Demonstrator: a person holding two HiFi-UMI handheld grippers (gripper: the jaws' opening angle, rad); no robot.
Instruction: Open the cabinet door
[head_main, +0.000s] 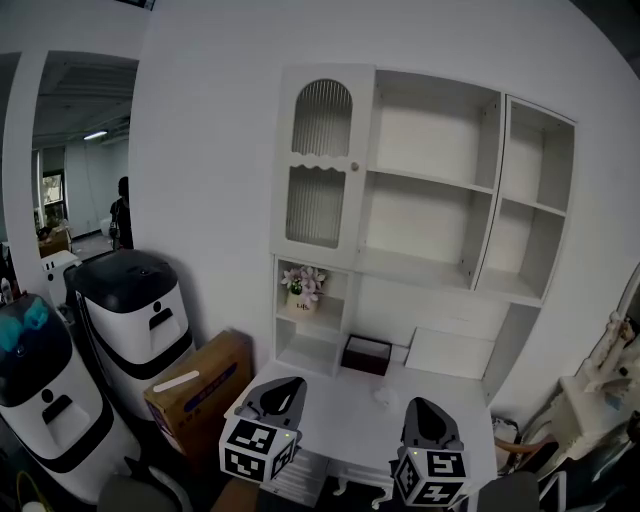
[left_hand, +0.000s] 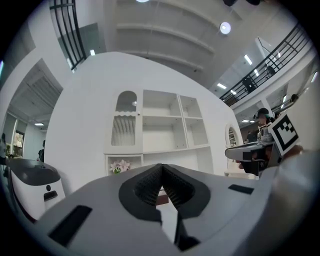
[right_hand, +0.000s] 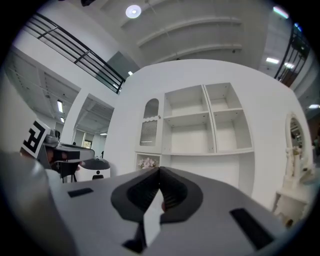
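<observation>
While held low and near, well short of the cabinet, the left gripper (left_hand: 161, 167) and right gripper (right_hand: 159, 172) each show ribbed black jaws pressed together on nothing. Closed cabinet door (head_main: 322, 165), far upper left of the white shelf unit (head_main: 430, 180): arched top, reeded glass panels, small round knob (head_main: 353, 166) at its right edge. Advisable: part one gripper's jaws, pinch the knob squarely, pull along the hinge arc

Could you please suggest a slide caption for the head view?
Left gripper and right gripper, both shut and empty, face a white shelf unit whose cabinet door is closed.
</observation>
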